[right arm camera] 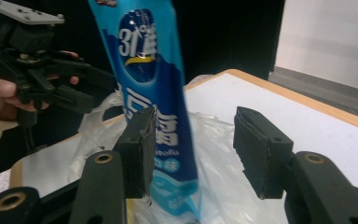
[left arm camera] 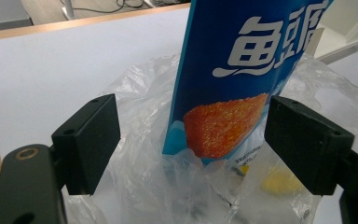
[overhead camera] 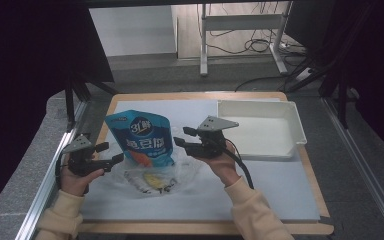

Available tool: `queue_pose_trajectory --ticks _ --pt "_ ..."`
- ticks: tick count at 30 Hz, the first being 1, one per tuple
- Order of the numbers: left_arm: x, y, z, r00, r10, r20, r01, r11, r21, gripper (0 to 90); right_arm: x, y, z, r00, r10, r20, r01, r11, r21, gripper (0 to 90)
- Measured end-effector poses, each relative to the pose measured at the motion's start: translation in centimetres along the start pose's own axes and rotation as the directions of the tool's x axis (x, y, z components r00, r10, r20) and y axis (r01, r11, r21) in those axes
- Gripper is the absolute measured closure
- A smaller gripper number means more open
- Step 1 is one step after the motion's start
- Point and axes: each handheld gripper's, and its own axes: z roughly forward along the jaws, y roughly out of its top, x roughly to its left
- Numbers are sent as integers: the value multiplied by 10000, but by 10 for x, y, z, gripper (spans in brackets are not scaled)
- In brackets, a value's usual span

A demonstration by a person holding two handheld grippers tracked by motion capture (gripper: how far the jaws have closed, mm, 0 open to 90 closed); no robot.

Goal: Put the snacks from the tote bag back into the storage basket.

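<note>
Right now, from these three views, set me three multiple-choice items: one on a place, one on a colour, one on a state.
1. Where does the blue pouch stand?
A. in the white tray
B. in the clear plastic bag, between the two grippers
C. on the floor

2. What colour is the tray?
A. white
B. red
C. black

3. How are the left gripper jaws?
A. clamped on the tray
C. shut on nothing
B. open, with the pouch ahead between them

Key: 1 B, its foot sits inside the crumpled bag; 2 A, the tray is plainly white; 3 B, a gap shows on both sides of the pouch.
</note>
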Motion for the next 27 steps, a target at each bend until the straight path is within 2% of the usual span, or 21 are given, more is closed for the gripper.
queue_pose_trajectory --ticks 12,24,27 --pt "0 -2 2 10000 -66 15 66 9999 82 185 9 4 14 9993 89 -360 -97 9997 -216 487" --pt "2 -2 2 9999 -105 -107 106 9999 84 185 6 15 28 9999 165 -48 -166 9990 -409 491" --pt "3 -2 2 9998 -139 -115 139 9999 48 185 6 21 32 9999 123 -80 -127 9990 -436 520"
